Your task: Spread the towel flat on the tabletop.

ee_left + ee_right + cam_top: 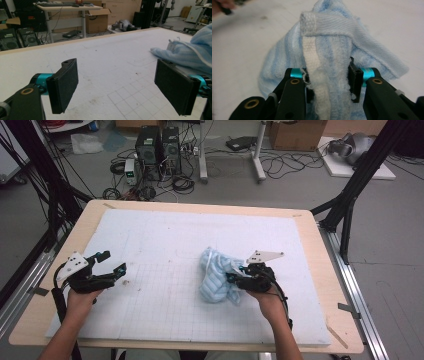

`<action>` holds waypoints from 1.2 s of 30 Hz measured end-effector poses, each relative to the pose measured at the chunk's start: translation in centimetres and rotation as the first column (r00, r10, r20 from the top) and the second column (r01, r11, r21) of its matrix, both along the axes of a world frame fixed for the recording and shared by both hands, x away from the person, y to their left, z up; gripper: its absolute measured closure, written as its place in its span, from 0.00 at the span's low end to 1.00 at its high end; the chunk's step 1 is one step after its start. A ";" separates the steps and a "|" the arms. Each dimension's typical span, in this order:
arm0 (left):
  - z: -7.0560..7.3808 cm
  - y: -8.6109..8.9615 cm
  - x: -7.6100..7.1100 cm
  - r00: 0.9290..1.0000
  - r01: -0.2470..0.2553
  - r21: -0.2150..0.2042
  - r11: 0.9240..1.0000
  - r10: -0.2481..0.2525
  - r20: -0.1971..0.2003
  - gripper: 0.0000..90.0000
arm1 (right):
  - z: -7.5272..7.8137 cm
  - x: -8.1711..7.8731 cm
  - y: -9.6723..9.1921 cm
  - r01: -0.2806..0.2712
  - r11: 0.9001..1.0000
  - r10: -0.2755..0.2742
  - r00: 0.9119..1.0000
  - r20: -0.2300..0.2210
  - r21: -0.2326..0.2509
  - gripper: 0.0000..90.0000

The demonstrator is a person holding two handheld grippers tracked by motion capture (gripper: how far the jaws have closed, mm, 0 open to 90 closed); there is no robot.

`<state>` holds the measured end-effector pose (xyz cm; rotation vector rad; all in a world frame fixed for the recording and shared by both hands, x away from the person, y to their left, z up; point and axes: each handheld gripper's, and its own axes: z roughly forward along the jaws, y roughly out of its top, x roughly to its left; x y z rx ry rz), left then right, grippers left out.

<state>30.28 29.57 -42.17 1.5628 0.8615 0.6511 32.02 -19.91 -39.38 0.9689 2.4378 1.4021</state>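
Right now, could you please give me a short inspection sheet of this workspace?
Surface: wooden table under a white gridded mat, with small dark specks near the left side.
Job's things: crumpled light blue towel lying mid-mat, a white strap running down it.
Clutter: nothing seen on the mat besides the towel.
Grippers: left gripper open, jaws wide apart, nothing between them; right gripper clamped on a fold of the towel.
Cables: black cable trailing from the right gripper; loose cables on the floor.
Surroundings: computer towers, cardboard box, black frame legs.
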 end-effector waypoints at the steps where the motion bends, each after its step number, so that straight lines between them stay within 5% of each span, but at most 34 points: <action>1: 0.0 0.0 0.0 1.000 -0.002 0.000 1.000 0.002 0.001 0.22 | 0.3 -0.2 0.9 -0.040 0.999 0.040 0.999 -0.007 0.030 0.75; 7: 0.1 0.1 0.0 1.000 -0.002 0.003 1.000 0.002 0.002 0.22 | 0.5 -0.3 2.5 -0.104 0.986 0.111 0.993 -0.044 0.129 0.75; 11: 0.1 -0.1 -0.1 1.000 0.003 0.004 1.000 -0.003 0.003 0.22 | 0.1 0.0 2.7 -0.022 1.000 0.022 0.999 -0.028 0.001 0.74; 14: 0.0 -0.1 -0.1 1.000 0.003 0.006 1.000 -0.003 0.000 0.22 | -0.2 0.2 2.6 0.076 0.993 -0.076 0.997 0.011 -0.089 0.69; 18: 0.0 -0.1 -0.1 1.000 0.001 0.004 1.000 -0.001 0.001 0.22 | -0.2 0.3 2.2 0.115 0.990 -0.115 0.993 0.010 -0.083 0.61; 21: 0.0 0.0 -0.1 1.000 0.001 0.005 1.000 -0.001 -0.001 0.22 | 0.0 0.1 1.6 0.147 0.987 -0.147 0.989 0.012 -0.058 0.45; 26: 0.0 -0.1 -0.1 1.000 0.003 0.006 1.000 -0.003 -0.002 0.22 | 0.6 -0.3 0.5 0.156 0.987 -0.155 0.988 0.025 -0.037 0.42; 31: -0.1 -0.2 0.0 1.000 0.005 0.007 1.000 -0.005 -0.003 0.22 | 1.4 -1.0 -1.2 0.164 0.986 -0.163 0.985 0.051 -0.014 0.43; 36: -0.1 -0.3 0.0 1.000 0.008 0.008 1.000 -0.008 -0.003 0.22 | 1.8 -1.5 -1.9 0.136 0.989 -0.133 0.989 0.060 -0.056 0.71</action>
